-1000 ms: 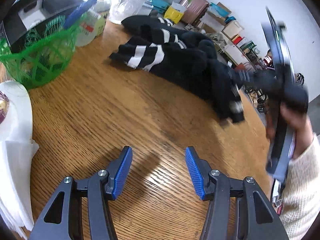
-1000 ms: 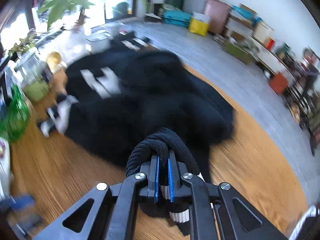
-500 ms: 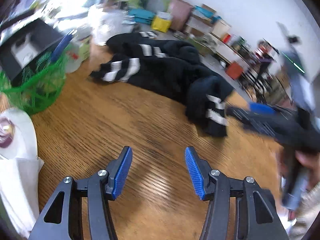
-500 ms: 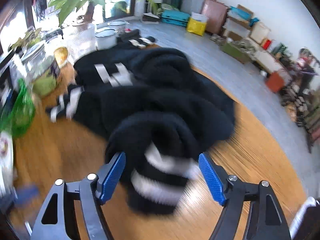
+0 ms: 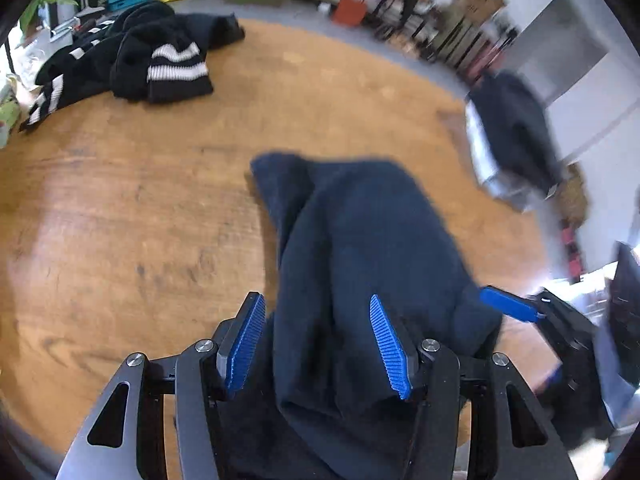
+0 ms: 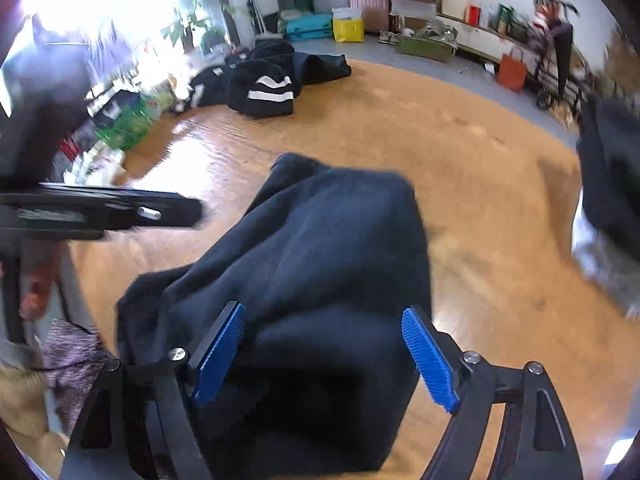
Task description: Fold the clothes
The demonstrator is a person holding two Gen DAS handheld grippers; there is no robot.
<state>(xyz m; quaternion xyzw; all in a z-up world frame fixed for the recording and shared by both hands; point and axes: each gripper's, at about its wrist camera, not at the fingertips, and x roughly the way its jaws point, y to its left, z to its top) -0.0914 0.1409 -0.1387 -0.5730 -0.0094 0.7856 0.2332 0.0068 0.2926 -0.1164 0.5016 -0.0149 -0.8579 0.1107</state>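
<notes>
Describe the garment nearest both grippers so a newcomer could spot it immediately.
On the round wooden table, look at the near edge. The navy garment lies crumpled there, apart from the far pile of black clothes; unlike those, it is plain dark blue without white stripes.

My right gripper (image 6: 324, 354) stands with jaws spread, just opened wider, over the dark navy garment (image 6: 320, 248) on the wooden table (image 6: 480, 200). Beyond the garment lies the black striped clothes pile (image 6: 266, 88). Left of the garment, the left gripper (image 6: 120, 212) appears blurred.
</notes>
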